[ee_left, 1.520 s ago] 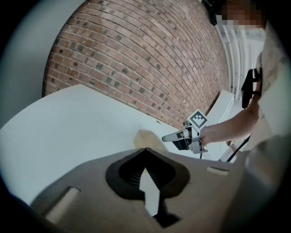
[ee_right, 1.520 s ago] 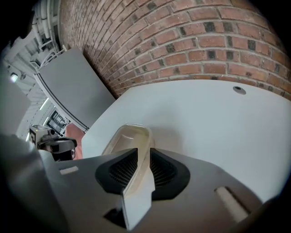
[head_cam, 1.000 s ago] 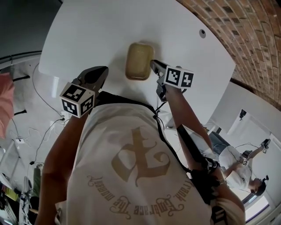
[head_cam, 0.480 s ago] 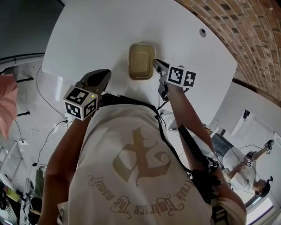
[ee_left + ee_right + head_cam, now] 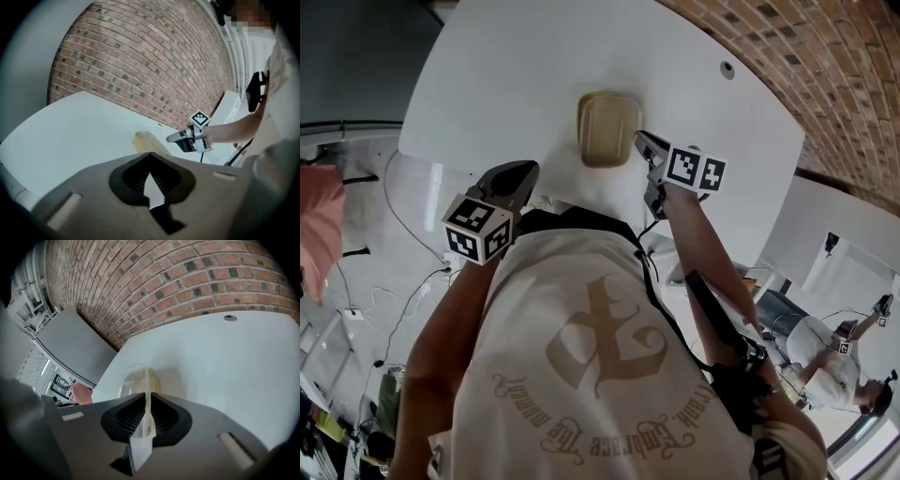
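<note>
A person in a white printed T-shirt (image 5: 600, 366) stands at a white round-cornered table (image 5: 534, 56) before a red brick wall (image 5: 825, 66), a two-jaw tool in each hand. The right gripper (image 5: 641, 141) has its jaws drawn in on the right rim of a shallow beige plastic container with a clear lid (image 5: 607, 127). In the right gripper view (image 5: 146, 397), a thin strip of that rim runs up through the narrow slit between the dark ribbed pads (image 5: 125, 416), and the rest of the container (image 5: 136, 378) stretches away across the tabletop. The container lies near the table's front edge, directly ahead of the person and between the two tools.

The left gripper (image 5: 528, 169) hangs at the table's near edge, well apart from the container. Its jaws are pressed together at the tips with nothing in them. Only white table shows through the gap behind the pads in the left gripper view (image 5: 150, 157), which also catches the right gripper (image 5: 185, 139) at the container (image 5: 143, 139).

A small round grey plug (image 5: 727, 68) sits in the tabletop toward the wall. A second person (image 5: 834, 356) works in the background at lower right.
</note>
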Available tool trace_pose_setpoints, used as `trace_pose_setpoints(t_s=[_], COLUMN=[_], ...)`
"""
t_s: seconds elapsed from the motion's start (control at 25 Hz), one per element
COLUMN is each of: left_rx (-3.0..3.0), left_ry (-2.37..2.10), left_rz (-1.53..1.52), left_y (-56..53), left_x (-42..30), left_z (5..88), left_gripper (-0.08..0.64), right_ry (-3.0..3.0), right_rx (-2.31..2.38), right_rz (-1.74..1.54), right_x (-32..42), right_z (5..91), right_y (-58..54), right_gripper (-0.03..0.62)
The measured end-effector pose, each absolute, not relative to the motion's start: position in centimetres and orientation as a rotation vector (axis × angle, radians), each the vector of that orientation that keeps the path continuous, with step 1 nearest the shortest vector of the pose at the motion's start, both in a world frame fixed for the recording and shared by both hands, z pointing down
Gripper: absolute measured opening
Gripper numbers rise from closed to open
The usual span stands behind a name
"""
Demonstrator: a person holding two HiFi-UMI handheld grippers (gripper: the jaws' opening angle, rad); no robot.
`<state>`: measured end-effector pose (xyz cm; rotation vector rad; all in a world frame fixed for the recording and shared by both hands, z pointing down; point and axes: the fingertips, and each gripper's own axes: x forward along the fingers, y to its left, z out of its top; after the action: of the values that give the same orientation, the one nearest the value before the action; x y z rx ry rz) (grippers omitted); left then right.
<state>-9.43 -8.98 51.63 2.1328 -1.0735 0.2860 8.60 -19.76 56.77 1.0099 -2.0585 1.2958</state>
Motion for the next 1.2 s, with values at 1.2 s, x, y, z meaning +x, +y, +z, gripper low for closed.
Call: trace_pose_setpoints(t_s=[1.2], left_rx=[2.342], left_ry=[-0.874], left_rz=[0.389], left_y=[-2.8], left_x=[-6.1], left_z=[49.5], left_gripper=[0.003], right_ry=[-2.113], right_rx=[1.389], right_rz=[1.371], right_x=[16.9], right_z=[52.6], right_y=[-8.9], right_gripper=[0.025])
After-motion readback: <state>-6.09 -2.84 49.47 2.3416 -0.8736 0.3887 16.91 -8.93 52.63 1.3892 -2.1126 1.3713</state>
